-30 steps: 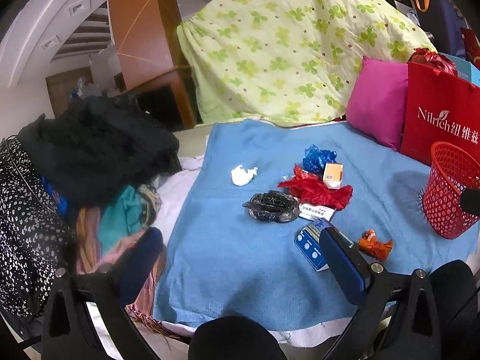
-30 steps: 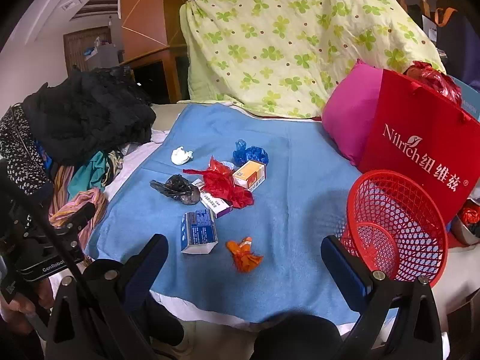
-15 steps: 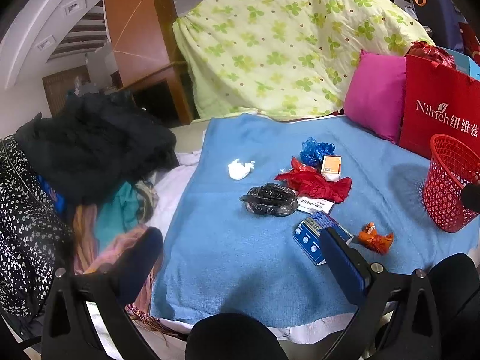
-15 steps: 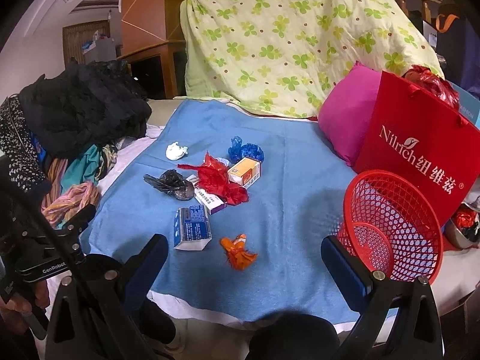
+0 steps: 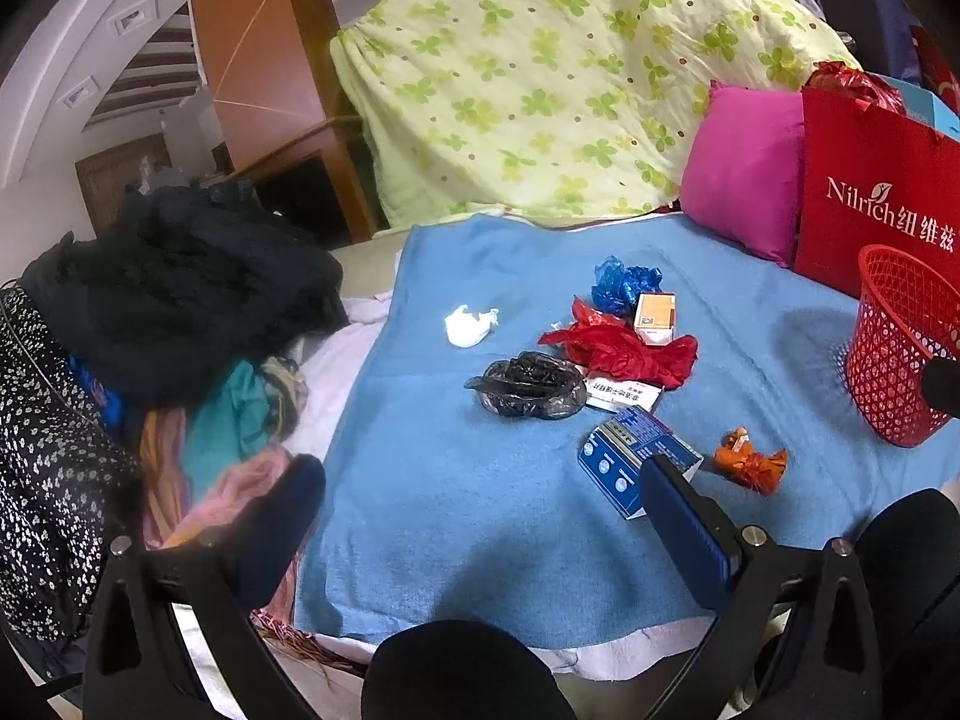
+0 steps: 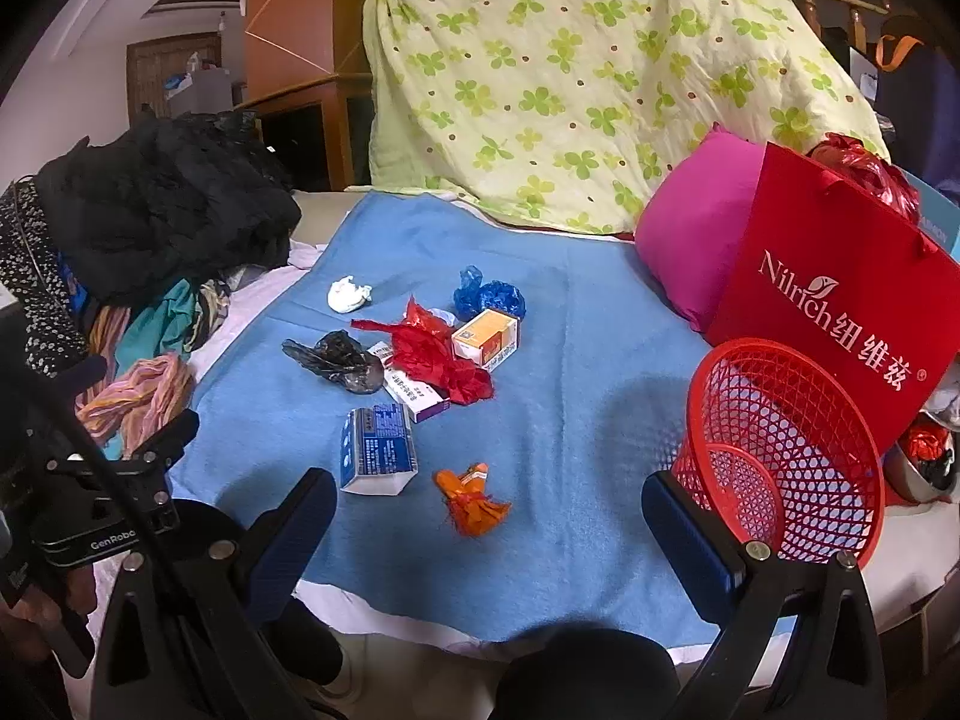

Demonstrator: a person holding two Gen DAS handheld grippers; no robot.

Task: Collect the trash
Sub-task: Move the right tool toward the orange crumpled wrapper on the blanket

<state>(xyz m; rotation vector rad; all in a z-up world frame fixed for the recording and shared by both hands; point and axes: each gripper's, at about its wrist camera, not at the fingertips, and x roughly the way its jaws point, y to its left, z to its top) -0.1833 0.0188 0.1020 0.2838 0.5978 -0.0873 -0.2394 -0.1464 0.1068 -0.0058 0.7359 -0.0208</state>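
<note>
Trash lies scattered mid-blanket (image 6: 570, 420) — blue box (image 6: 378, 450) and orange wrapper (image 6: 471, 498) nearest — while the red basket (image 6: 786, 456) waits at right to receive it, and both the left tool (image 5: 480, 510) and right tool (image 6: 489, 516) hover spread wide, holding nothing

Trash lies scattered mid-blanket on a blue blanket (image 6: 576, 360): a crumpled white tissue (image 6: 348, 295) toward the far left, a blue plastic wad (image 6: 489, 297), an orange-and-white box (image 6: 486, 339), a crumpled red bag (image 6: 441, 357), a black bag (image 6: 339, 360). Nearer the front edge lie a blue-and-white box (image 6: 378, 450) and an orange wrapper (image 6: 471, 501). A red mesh basket (image 6: 786, 450) stands tilted at the right edge.
</note>
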